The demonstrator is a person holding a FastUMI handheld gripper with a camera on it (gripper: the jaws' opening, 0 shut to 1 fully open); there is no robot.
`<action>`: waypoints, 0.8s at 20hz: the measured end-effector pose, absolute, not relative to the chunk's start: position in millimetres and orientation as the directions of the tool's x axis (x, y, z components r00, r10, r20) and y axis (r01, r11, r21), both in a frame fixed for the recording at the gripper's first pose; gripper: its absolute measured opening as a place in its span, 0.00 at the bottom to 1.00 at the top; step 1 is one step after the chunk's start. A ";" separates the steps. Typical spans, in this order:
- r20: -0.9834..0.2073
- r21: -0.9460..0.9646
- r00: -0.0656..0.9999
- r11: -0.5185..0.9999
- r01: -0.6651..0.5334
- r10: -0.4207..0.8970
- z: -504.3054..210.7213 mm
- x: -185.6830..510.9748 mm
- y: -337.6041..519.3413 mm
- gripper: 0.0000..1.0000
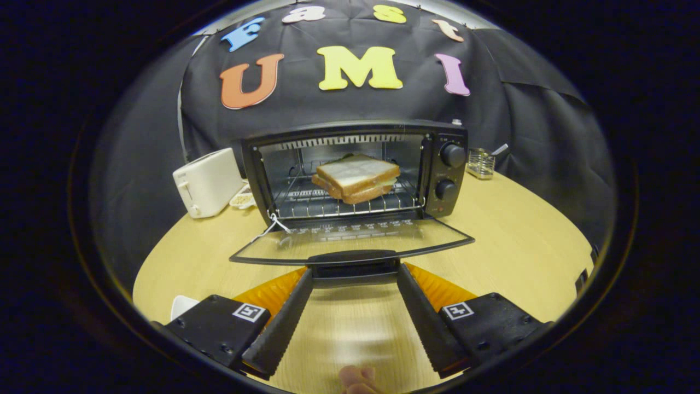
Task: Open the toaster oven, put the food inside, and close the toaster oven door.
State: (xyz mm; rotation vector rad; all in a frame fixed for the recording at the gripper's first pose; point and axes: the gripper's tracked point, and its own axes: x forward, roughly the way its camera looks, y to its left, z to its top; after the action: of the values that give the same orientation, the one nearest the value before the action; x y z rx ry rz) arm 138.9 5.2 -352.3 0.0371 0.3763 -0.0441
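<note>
The claw [354,276] stands wide, holding nothing, its two fingers flanking the handle [353,258] of the dropped door [353,241]; the tips sit just at the handle's ends, and contact cannot be judged. The handle's long axis runs crosswise to the fingers, and the door lies flat, straight ahead of them, hinged at the oven [355,169] mouth beyond. The sandwich [355,178] already rests on the rack [306,202] inside, so the remaining step looks to be closing: the door's front edge must swing up and away from the claw. A cord [270,227] trails by the left hinge and might snag. A white toaster [206,182] stands left of the oven and a small holder [481,163] right, both toward the worktop [519,241]'s far edge, clear of the door's arc.
</note>
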 end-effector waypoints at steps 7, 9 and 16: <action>-0.156 -0.005 0.988 1.000 0.019 -0.020 -286.2 155.8 9.8 1.00; -0.148 -0.002 0.988 1.000 0.031 -0.031 -273.9 159.2 4.9 1.00; -0.174 0.071 0.983 0.995 0.075 -0.062 -246.5 153.1 -22.0 1.00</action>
State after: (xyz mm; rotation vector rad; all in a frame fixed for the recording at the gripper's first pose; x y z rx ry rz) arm 153.1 -22.0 -246.5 0.0776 0.1724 -0.0688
